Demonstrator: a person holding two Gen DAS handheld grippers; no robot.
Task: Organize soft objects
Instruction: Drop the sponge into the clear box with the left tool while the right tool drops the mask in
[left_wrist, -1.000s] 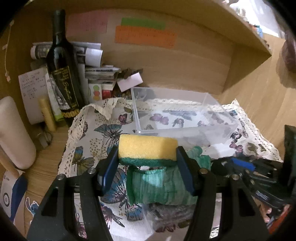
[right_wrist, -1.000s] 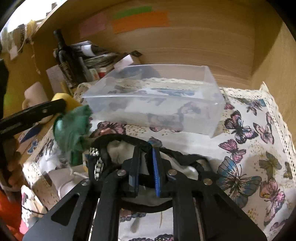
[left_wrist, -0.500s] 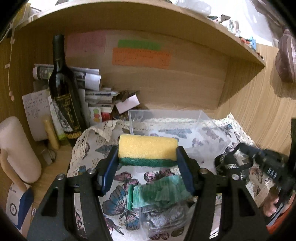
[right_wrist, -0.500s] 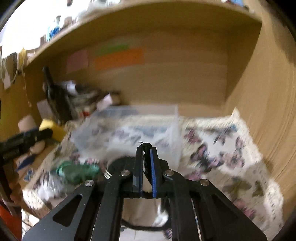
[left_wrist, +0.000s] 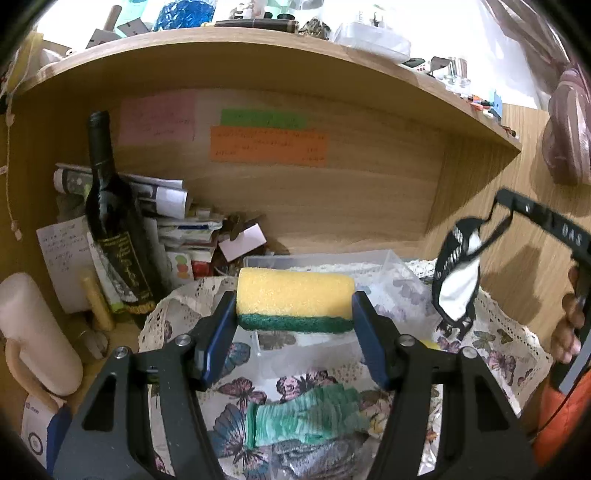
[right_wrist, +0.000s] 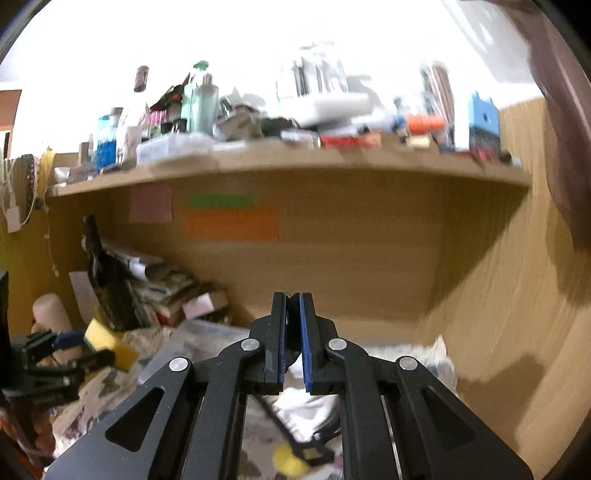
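My left gripper (left_wrist: 294, 306) is shut on a yellow sponge with a green scrub side (left_wrist: 294, 295), held in the air above the near edge of the clear plastic box (left_wrist: 391, 266). My right gripper (right_wrist: 293, 306) is shut on a black-and-white cloth (right_wrist: 310, 413) that hangs below its fingers; in the left wrist view the cloth (left_wrist: 458, 280) dangles high at the right of the box. The sponge also shows in the right wrist view (right_wrist: 110, 343). A green cloth (left_wrist: 306, 413) and a grey scrubber (left_wrist: 314, 458) lie on the butterfly tablecloth (left_wrist: 498, 354).
A dark wine bottle (left_wrist: 110, 221) and a pile of papers (left_wrist: 177, 229) stand at the back left under a wooden shelf (left_wrist: 258, 48). A cream cylinder (left_wrist: 33, 332) stands at the left. A small yellow object (right_wrist: 288, 461) lies below the hanging cloth.
Both grippers have risen. The right one lifted the black-and-white cloth off the tablecloth into the air. The sponge stays gripped and now sits higher, over the box's near edge.
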